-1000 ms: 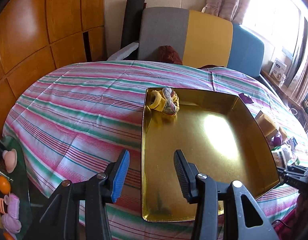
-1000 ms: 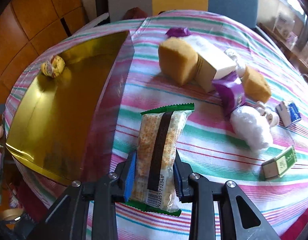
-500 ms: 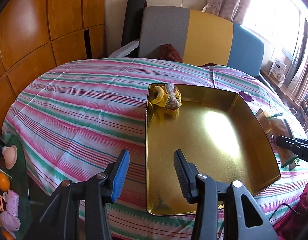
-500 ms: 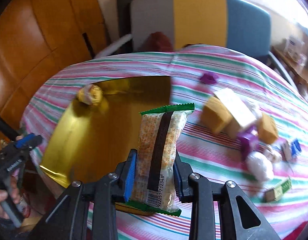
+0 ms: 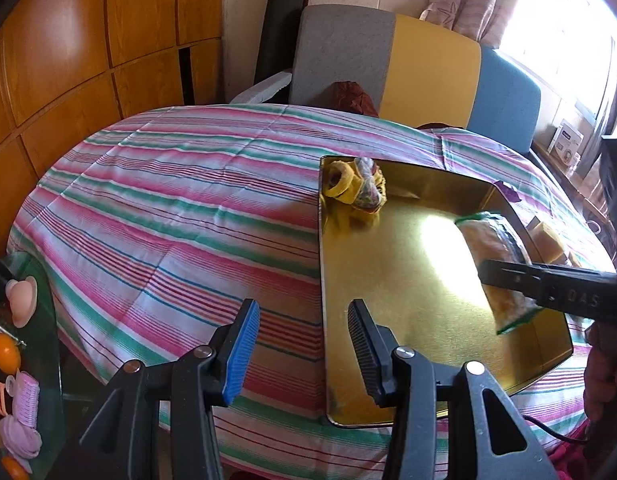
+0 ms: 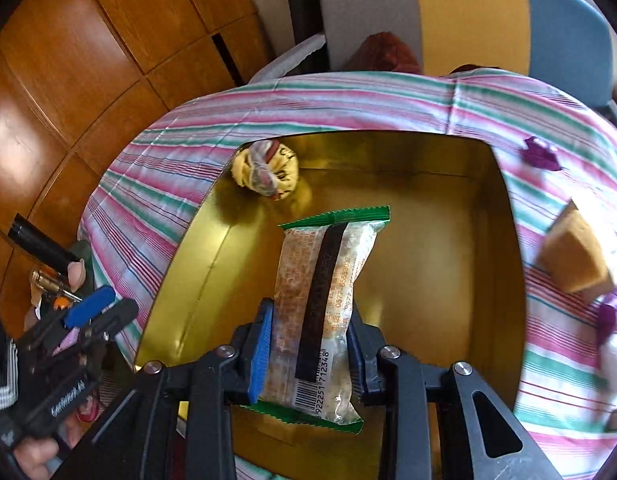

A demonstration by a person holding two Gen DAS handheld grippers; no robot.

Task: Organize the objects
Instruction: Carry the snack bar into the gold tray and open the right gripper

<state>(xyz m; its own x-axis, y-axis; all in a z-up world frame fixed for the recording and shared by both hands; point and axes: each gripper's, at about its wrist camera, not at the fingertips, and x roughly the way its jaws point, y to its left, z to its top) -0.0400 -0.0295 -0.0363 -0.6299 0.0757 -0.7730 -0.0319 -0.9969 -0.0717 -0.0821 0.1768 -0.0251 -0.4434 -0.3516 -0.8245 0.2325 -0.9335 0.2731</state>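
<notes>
A gold tray [image 5: 392, 280] lies on the striped tablecloth; it also shows in the right wrist view [image 6: 448, 208]. A yellow wrapped snack [image 5: 354, 190] sits in its far left corner, also seen from the right wrist [image 6: 268, 172]. My right gripper [image 6: 310, 344] is shut on a green-edged snack packet [image 6: 324, 296] and holds it above the tray; the packet also shows in the left wrist view [image 5: 494, 252]. My left gripper [image 5: 302, 344] is open and empty over the tray's near left edge.
A yellow sponge block [image 6: 576, 256], purple wrappers [image 6: 540, 154] and a white lump [image 6: 614, 356] lie on the cloth right of the tray. A grey, yellow and blue sofa [image 5: 388, 60] stands behind the table. Toys [image 5: 20, 400] sit low on the left.
My right gripper has carried the snack packet from the cloth on the right to above the tray. My left gripper has stayed open at the tray's near edge.
</notes>
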